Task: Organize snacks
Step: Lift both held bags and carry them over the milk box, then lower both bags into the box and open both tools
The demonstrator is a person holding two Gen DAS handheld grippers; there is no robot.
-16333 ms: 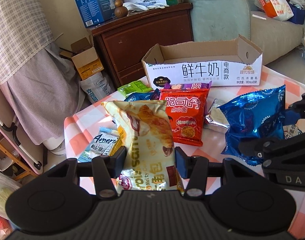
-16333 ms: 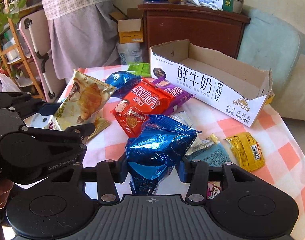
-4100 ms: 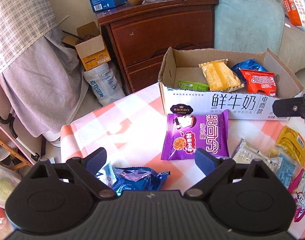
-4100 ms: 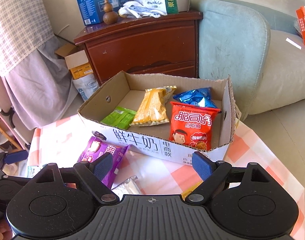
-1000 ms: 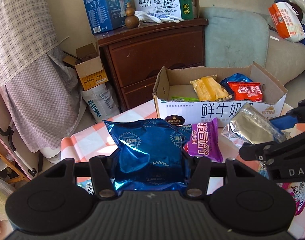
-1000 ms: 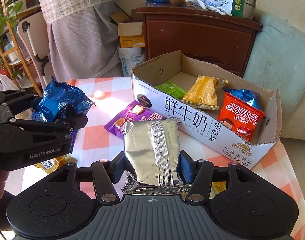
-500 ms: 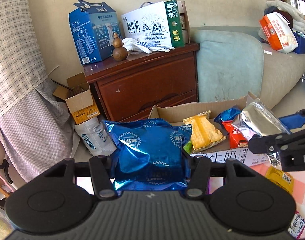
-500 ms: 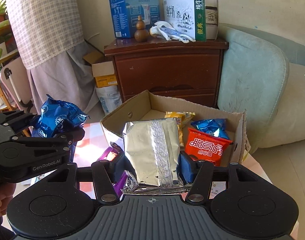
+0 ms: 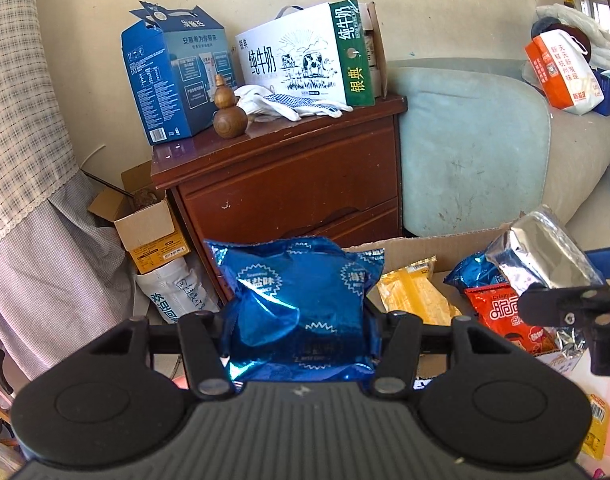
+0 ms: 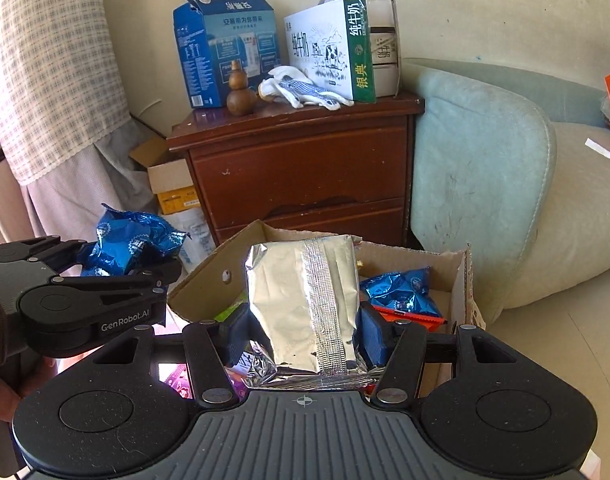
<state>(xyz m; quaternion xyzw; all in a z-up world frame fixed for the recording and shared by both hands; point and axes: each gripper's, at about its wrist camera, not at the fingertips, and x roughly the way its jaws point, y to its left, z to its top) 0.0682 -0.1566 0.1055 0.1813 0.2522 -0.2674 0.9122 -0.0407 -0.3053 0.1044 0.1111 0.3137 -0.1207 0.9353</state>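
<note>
Over the last second you have lifted both packets off the worktop and carried them forward, so the checked cloth that filled the lower part of each view a second ago is now nearly gone and the cardboard box (image 10: 463, 276) sits directly ahead and below. That suggests the pick-up is finished and only the drop into the box is left for these two. On your left, the left hand-held gripper (image 9: 301, 320) is clamped on the blue snack packet (image 9: 297, 304), its fingers (image 9: 375, 334) pressing the packet's two sides, and the packet stands upright and crumpled above the near left corner of the box; in the right wrist view this hand-held gripper sits level, just left of the box wall. Moving right, the box already holds a yellow packet (image 9: 415, 294), a small blue packet (image 10: 401, 292) and a red packet (image 9: 505, 312) lying side by side. On your right, the right hand-held gripper (image 10: 301, 336) is closed on the silver foil packet (image 10: 305, 304), seam facing the camera, held upright over the middle of the open box and pointed slightly down into it. Both packets are in the air, not yet touching the box. I judge the left one needs a little more reach to the right before release, or it may land outside the wall.
</note>
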